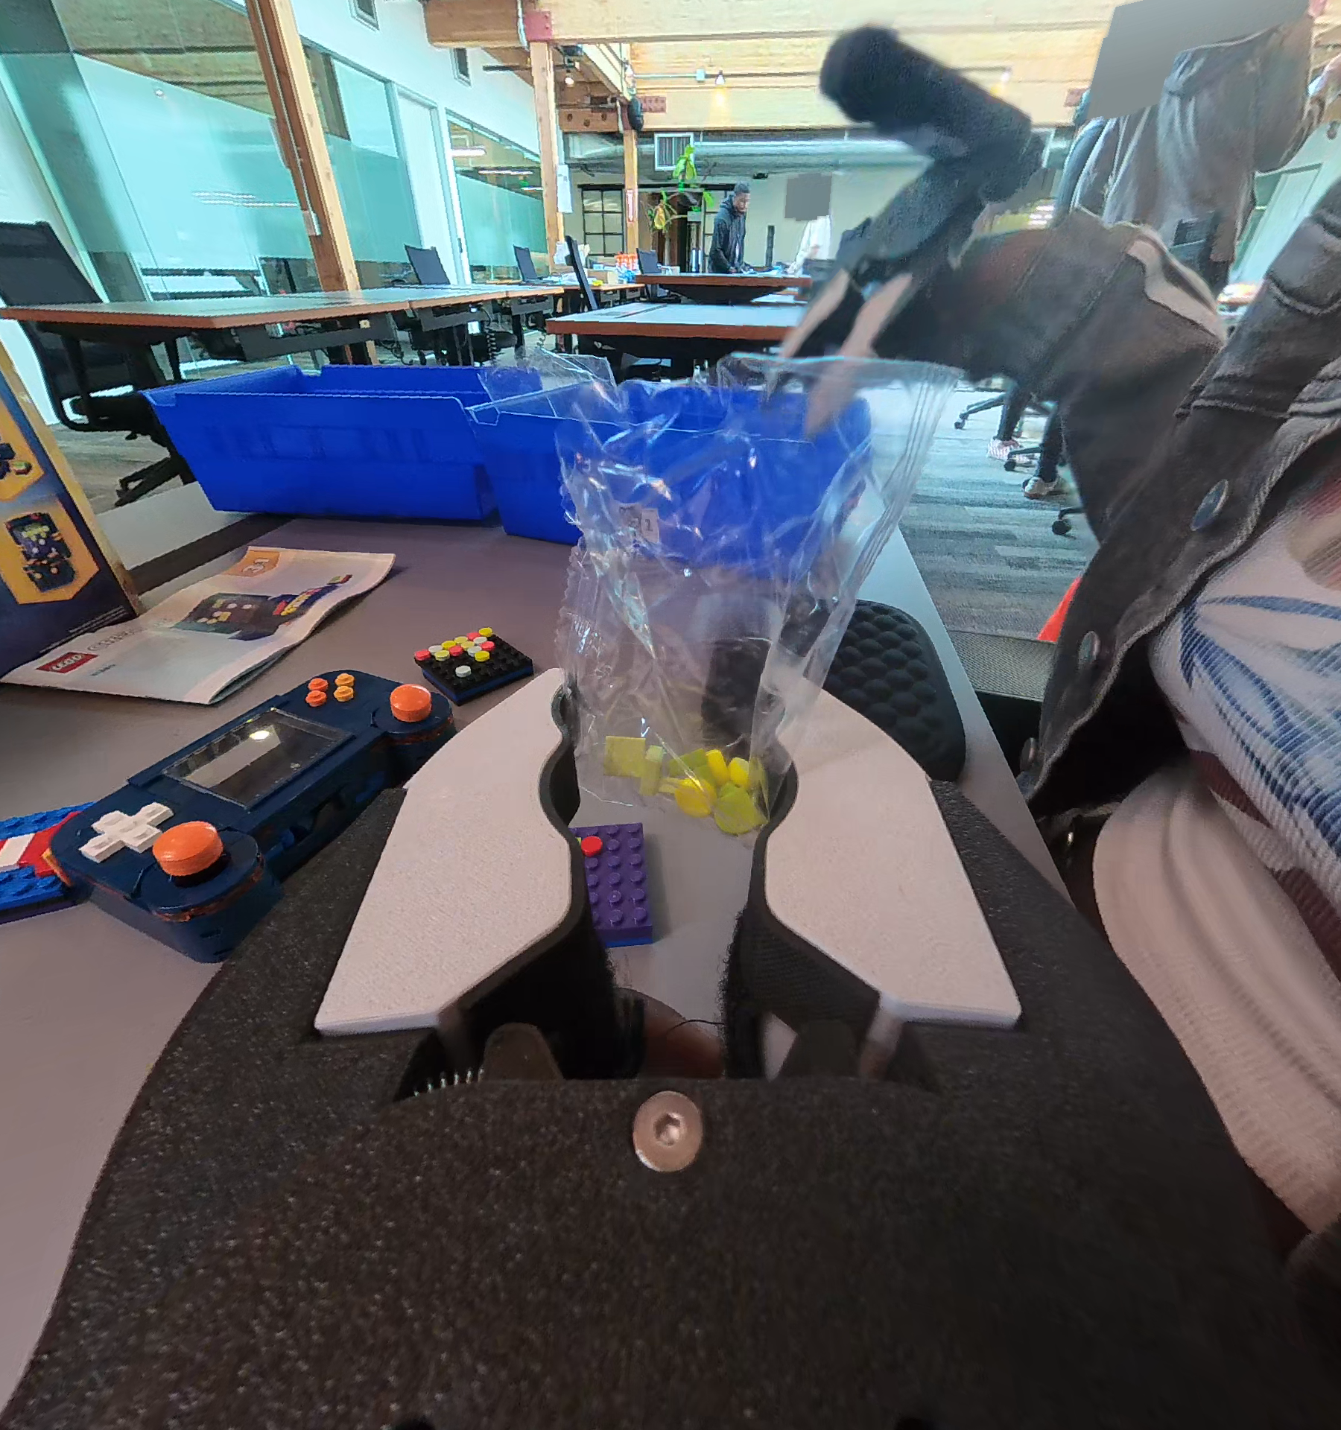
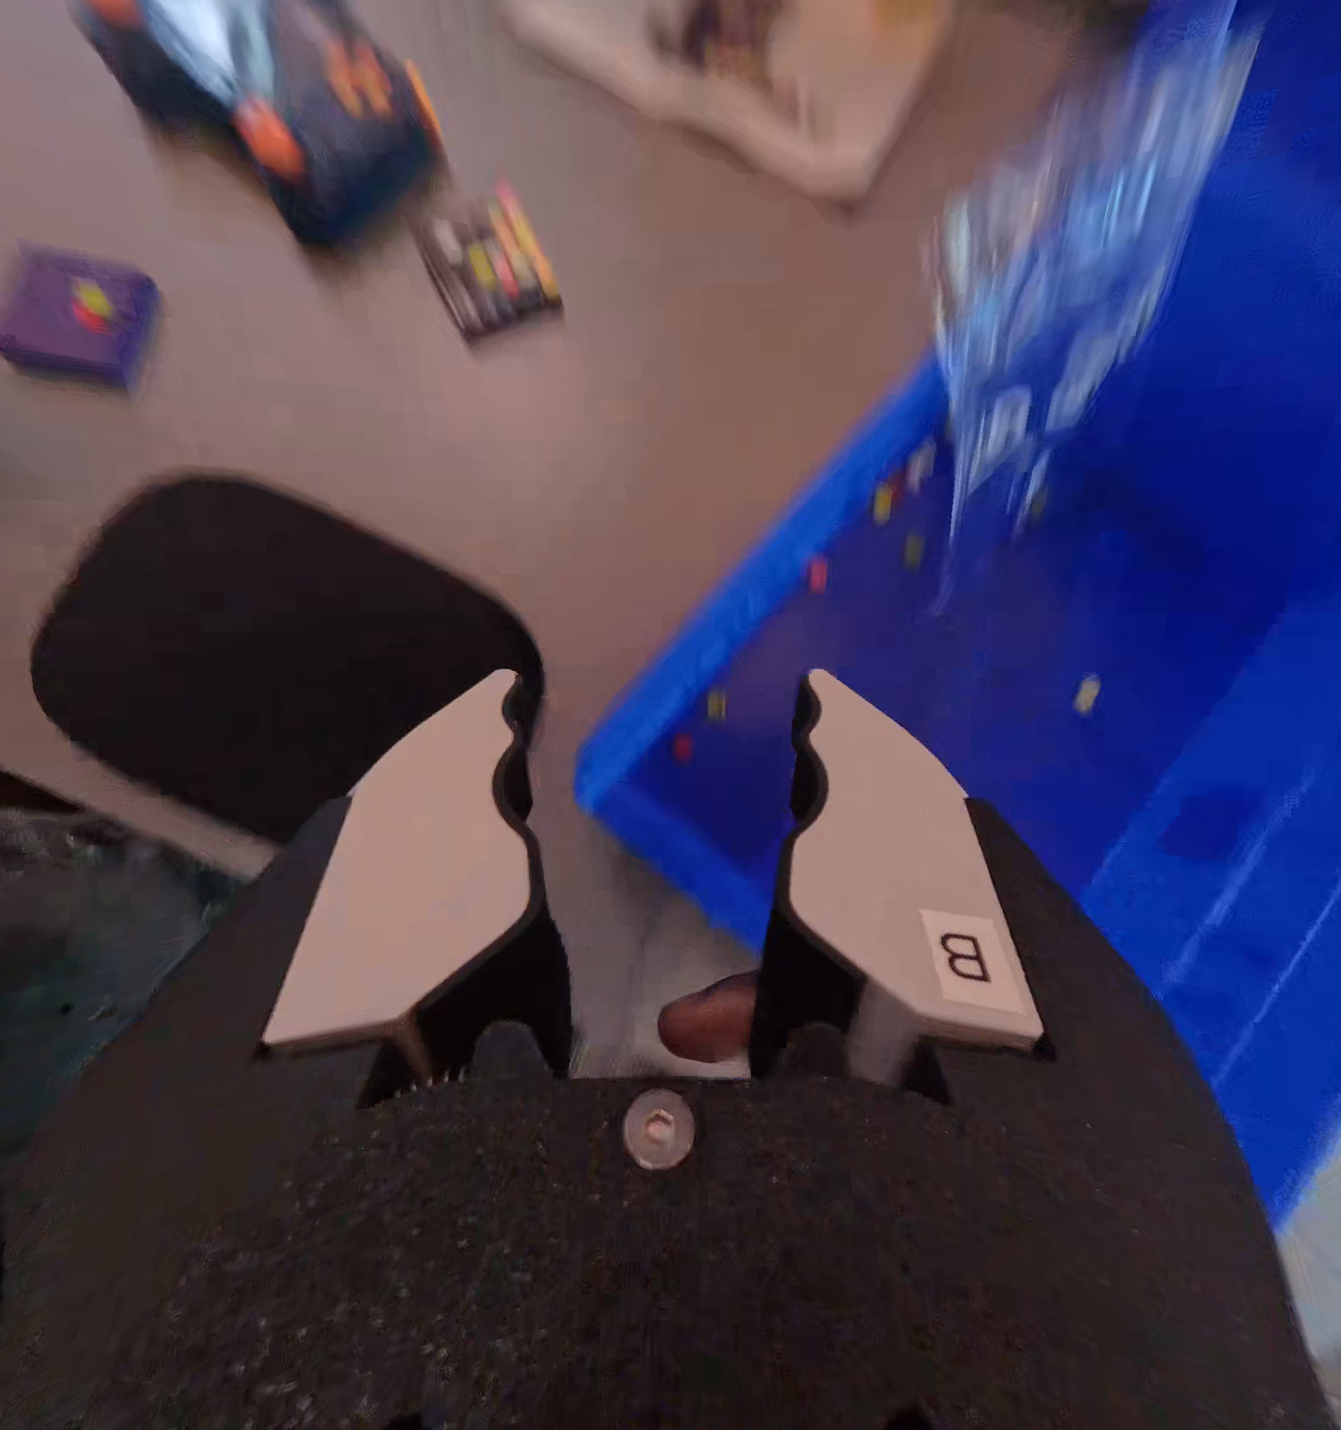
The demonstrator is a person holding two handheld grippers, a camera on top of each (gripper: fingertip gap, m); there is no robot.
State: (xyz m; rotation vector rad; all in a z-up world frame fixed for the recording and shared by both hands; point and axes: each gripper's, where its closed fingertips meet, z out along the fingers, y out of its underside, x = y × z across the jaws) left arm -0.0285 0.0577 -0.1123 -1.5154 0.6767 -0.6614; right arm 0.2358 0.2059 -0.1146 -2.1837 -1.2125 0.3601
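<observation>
I see the crumpled clear plastic bag [image 1: 721, 588] standing upright between the tips of my left gripper [image 1: 671, 754], its lower part pinched there while the small yellow round and square plastic pieces [image 1: 702, 778] sit heaped at its bottom. My left gripper's fingers are drawn in narrow around the bag, above the grey table [image 1: 71, 1083] near its right edge. Under the fingers lies a purple studded brick plate [image 1: 617, 874] carrying one red stud.

My right gripper [image 2: 661, 696] is spread wide and carries nothing; in the left wrist view it [image 1: 814, 371] hangs at the bag's open mouth, one fingertip dipping inside. Its own view is smeared, showing a black oval pad [image 2: 265, 642] to its left and a blue plastic bin [image 2: 1116, 696] to its right, with tiny coloured bits scattered on the bin floor.

Farther left on the table rest a dark blue brick-built handheld console with orange buttons [image 1: 249, 797], a black studded plate dotted with red, yellow and white studs [image 1: 472, 658], and a folded instruction booklet [image 1: 211, 619]. Two blue bins [image 1: 327, 449] line the far edge.
</observation>
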